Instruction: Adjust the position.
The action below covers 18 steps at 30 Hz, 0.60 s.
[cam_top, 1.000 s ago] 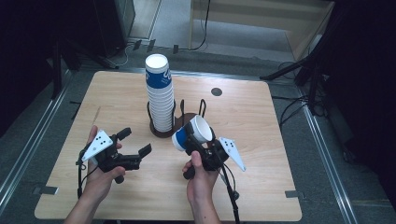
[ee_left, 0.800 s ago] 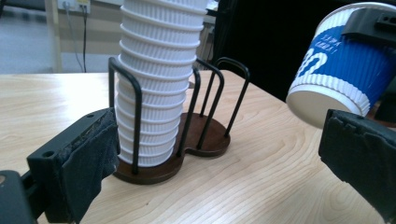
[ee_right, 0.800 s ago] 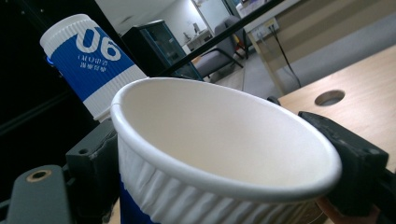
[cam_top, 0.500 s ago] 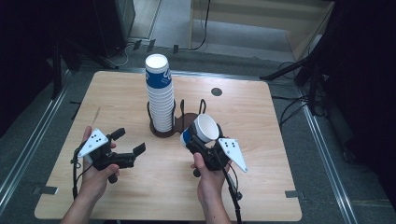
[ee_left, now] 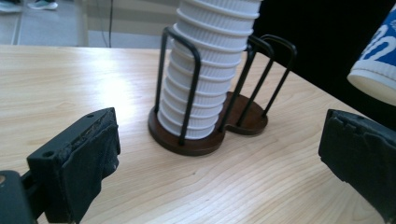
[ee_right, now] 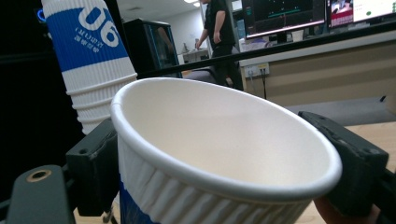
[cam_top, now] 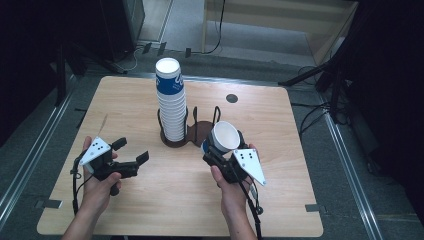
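Wooden table [cam_top: 300, 150] stands on a grey floor, and a dark wire holder [cam_top: 192, 131] is in its middle with a tall stack of cups [cam_top: 170, 100] in one ring. Just right of the holder, the right gripper [cam_top: 223, 150] is clamped on a paper cup [cam_top: 225, 137], mouth up and tilted. At the near left, the left gripper [cam_top: 131, 151] is open and holds nothing
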{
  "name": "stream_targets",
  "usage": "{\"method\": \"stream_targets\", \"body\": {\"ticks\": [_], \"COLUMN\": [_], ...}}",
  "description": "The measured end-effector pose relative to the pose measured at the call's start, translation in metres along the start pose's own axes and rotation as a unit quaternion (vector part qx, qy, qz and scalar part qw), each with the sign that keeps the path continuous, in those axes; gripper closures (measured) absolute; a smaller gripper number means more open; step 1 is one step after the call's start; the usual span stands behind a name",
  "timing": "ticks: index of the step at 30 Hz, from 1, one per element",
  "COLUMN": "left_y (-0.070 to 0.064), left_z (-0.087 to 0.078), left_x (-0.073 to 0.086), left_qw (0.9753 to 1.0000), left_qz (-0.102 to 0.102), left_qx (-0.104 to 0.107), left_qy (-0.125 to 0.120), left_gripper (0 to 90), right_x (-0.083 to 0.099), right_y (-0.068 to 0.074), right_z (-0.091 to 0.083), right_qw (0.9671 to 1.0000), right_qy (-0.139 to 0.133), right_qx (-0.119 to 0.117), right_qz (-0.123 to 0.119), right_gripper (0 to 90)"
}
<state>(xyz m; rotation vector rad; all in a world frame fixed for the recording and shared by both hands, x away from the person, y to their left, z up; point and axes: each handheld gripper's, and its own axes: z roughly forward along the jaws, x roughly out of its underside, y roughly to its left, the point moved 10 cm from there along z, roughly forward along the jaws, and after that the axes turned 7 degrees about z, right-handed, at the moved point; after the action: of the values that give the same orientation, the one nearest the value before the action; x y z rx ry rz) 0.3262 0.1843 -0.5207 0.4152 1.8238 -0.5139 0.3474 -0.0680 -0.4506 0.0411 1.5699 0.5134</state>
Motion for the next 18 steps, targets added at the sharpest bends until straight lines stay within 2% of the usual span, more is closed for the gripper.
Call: {"method": "stream_targets", "body": {"ticks": [3,4,8,10,12,18], "left_y": [0.006,0.011,0.023,0.027,0.033,0.043], "left_z": [-0.001,-0.002,-0.004,-0.005,-0.006,-0.009], "left_x": [0.003,0.005,0.011,0.012,0.013,0.019], "left_qw": [1.0000,0.9999,0.9995,0.9994,0.9990,0.9983], "left_qz": [-0.001,-0.003,-0.008,-0.011,-0.015,-0.015], "left_qx": [-0.006,-0.012,-0.027,-0.031,-0.040,-0.054], "left_qy": [0.004,0.006,0.012,0.012,0.012,0.019], "left_gripper": [0.0,0.0,0.0,0.0,0.0,0.0], "right_x": [0.001,0.002,0.002,0.002,0.001,0.000], "right_y": [-0.002,-0.005,-0.011,-0.013,-0.019,-0.031], "right_z": [0.000,0.001,0.001,0.001,0.001,-0.002], "right_qw": [0.9999,0.9996,0.9984,0.9980,0.9963,0.9938], "right_qy": [0.001,0.003,0.003,0.004,0.005,0.007], "right_qx": [0.003,0.005,0.011,0.013,0.018,0.023], "right_qz": [-0.012,-0.027,-0.056,-0.062,-0.084,-0.108], "right_gripper": [13.8,13.8,13.8,13.8,13.7,13.6]}}
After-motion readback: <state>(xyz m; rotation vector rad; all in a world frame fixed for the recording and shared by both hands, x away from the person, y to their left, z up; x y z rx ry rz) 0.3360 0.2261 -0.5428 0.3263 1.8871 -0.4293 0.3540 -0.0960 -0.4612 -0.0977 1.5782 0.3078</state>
